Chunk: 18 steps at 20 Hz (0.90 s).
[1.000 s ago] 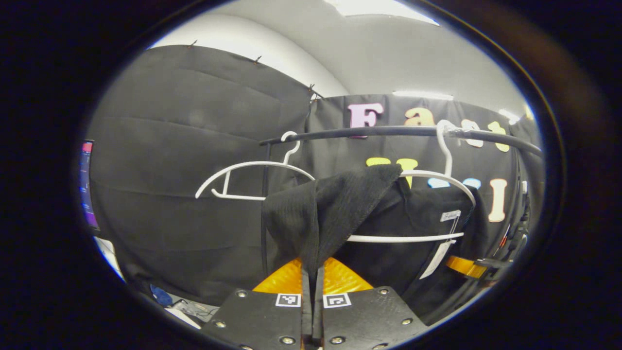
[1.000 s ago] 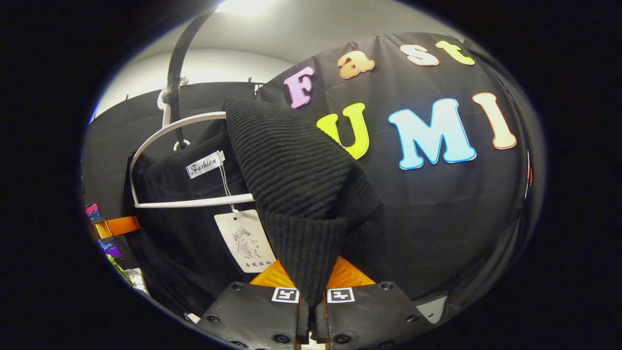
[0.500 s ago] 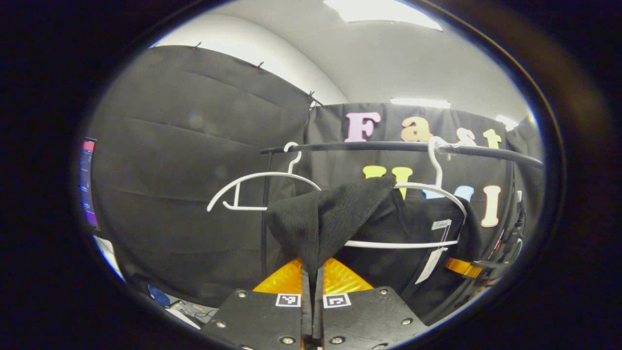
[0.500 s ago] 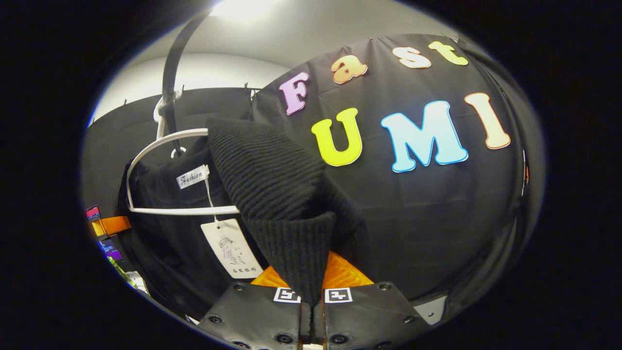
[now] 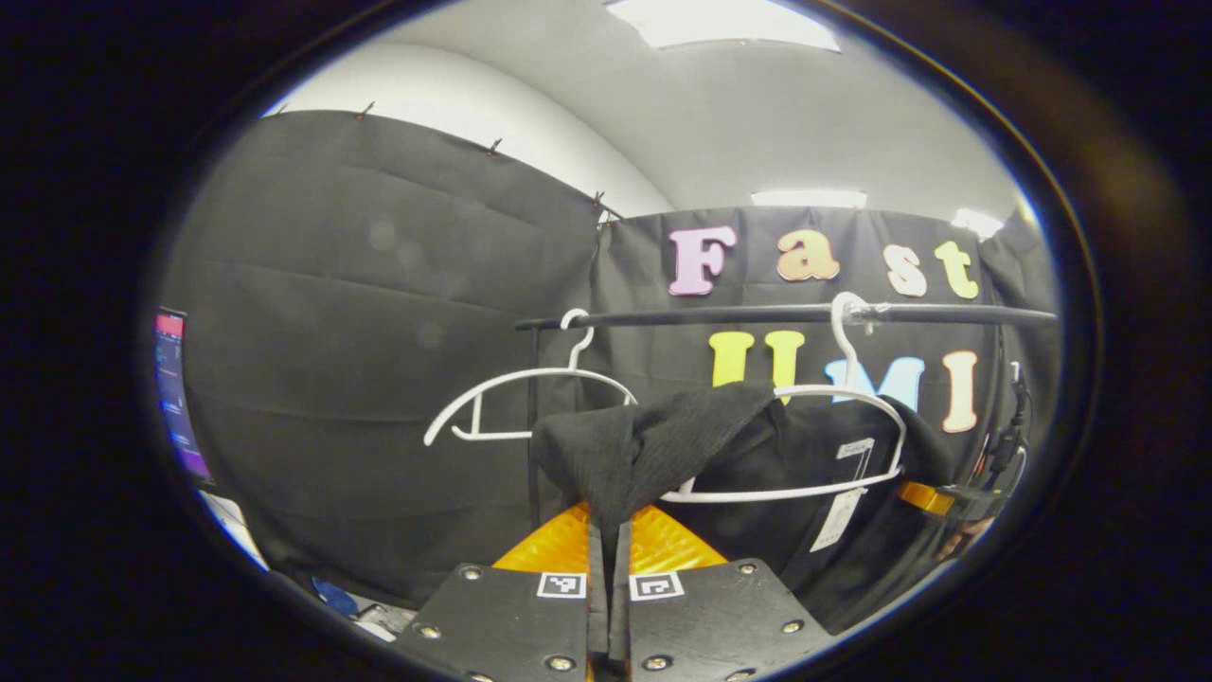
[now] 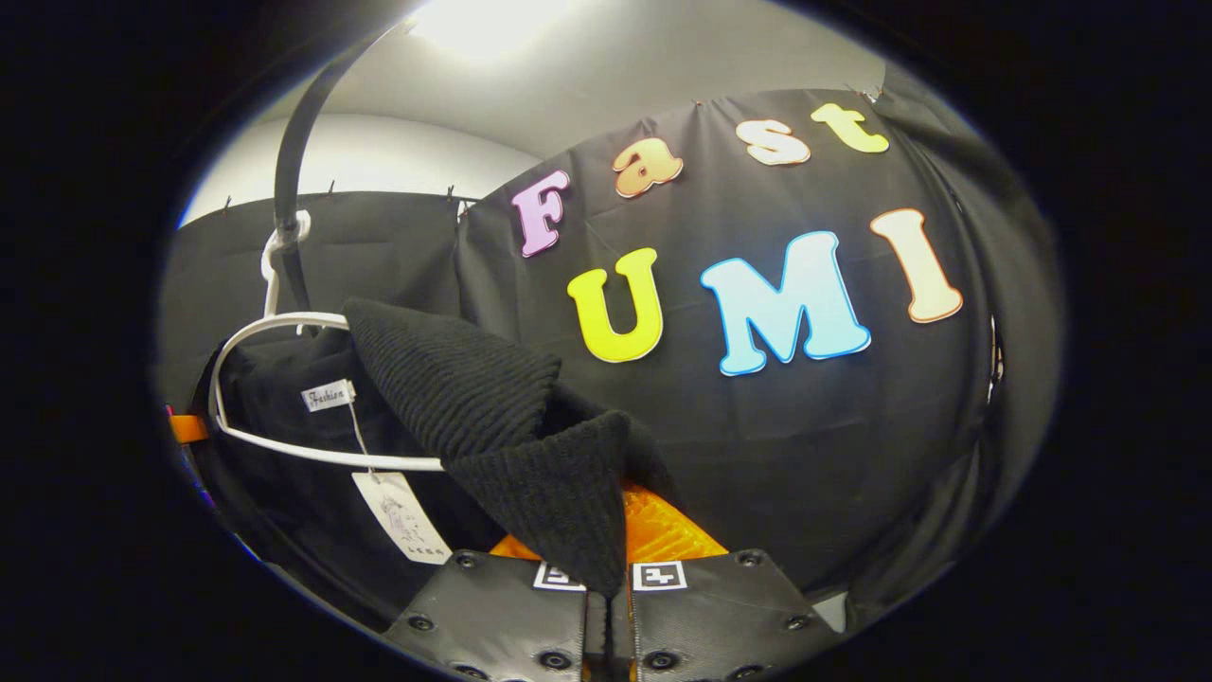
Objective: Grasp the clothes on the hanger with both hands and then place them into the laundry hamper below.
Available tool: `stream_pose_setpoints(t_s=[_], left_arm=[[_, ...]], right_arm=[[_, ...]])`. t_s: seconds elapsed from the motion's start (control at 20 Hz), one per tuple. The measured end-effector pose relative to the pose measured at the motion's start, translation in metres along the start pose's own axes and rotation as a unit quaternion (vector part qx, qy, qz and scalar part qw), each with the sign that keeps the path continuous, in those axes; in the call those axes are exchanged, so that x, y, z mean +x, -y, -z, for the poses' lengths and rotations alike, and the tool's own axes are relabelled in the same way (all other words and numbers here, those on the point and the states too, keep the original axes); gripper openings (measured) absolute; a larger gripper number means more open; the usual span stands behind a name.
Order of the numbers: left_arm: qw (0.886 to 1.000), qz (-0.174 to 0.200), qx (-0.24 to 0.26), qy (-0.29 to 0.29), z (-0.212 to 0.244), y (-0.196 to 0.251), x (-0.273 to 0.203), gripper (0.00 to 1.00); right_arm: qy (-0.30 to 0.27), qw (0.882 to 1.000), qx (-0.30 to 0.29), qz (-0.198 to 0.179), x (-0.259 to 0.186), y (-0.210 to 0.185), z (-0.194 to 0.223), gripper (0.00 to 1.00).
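- Where the left gripper view looks level along its fingers, the left gripper (image 5: pixel 609 540) is seen clamped on a fold of the black knit garment (image 5: pixel 663 445), which is draped over a white hanger (image 5: pixel 852 398) on the black rail (image 5: pixel 739 314); an empty hanger (image 5: pixel 530 398) hangs beside it.
- As seen in the right gripper view, the right gripper (image 6: pixel 606 568) is tilted upward and closed on the garment's ribbed edge (image 6: pixel 559 483), beside the hanger (image 6: pixel 275 327) and a paper tag (image 6: pixel 402 516).
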<state>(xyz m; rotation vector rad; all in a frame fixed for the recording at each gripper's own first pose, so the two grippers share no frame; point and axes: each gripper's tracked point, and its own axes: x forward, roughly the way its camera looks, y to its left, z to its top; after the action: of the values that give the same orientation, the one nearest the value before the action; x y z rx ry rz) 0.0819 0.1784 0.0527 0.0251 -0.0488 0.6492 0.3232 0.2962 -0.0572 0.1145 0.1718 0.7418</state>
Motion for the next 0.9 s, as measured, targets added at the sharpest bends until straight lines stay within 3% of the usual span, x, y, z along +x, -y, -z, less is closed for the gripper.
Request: stream_pose_setpoints(t_s=[0.45,0.75,0.9], left_arm=[[0.999,0.0,0.027,0.019,-0.036,-0.036,0.025,0.03],[0.998,0.029,0.048,-0.006,-0.031,-0.056,0.049,0.0],[0.998,0.042,0.034,-0.02,-0.018,-0.064,0.063,0.03]], right_arm=[[0.057,0.998,-0.012,0.039,0.039,0.018,-0.031,0.07],[0.087,0.996,0.009,0.007,0.057,0.019,-0.036,0.06],[0.092,0.995,0.022,-0.005,0.071,0.02,-0.033,0.06]])
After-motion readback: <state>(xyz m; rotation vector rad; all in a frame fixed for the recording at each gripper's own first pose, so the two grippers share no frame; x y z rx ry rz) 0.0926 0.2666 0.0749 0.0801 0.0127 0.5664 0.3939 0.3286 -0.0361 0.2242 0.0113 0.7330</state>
